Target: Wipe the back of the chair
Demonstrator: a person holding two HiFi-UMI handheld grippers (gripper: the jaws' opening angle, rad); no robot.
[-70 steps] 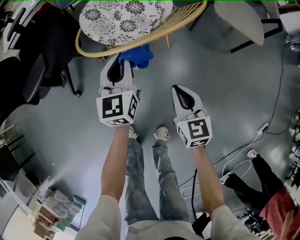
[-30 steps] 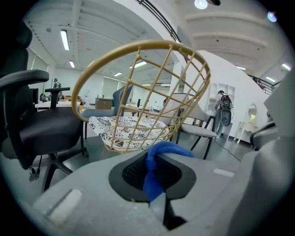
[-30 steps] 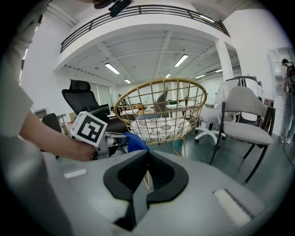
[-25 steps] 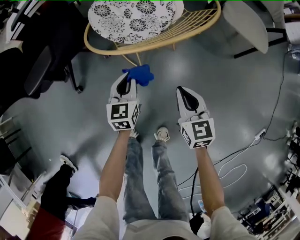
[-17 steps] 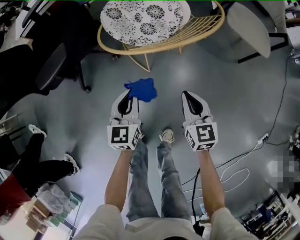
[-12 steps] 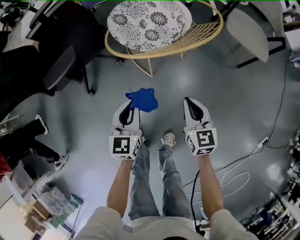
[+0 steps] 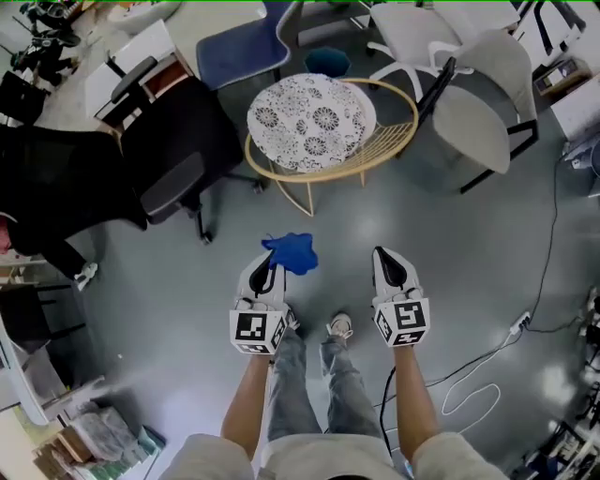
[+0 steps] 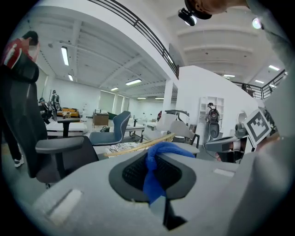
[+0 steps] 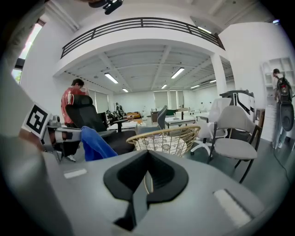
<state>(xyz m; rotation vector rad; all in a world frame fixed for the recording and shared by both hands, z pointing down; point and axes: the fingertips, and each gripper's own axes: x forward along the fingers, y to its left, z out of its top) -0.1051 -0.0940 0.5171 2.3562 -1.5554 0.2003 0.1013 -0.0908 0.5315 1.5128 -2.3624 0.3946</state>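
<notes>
While in left gripper, cloth.

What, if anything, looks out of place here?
Nothing damaged or spilled. The blue cloth hangs from the left gripper, clear of the wicker chair; a loose white cable lies on the floor at right.

Seen from the head view, a black office chair stands at 10 o'clock on the grey floor. A blue chair sits at 12 o'clock, with a teal bin just beside it. A grey shell chair on black legs occupies 2 o'clock, with a white chair beyond it. Cables run across the floor at 4 o'clock, ending at a power strip. Wrapped packages lie stacked at 8 o'clock.
</notes>
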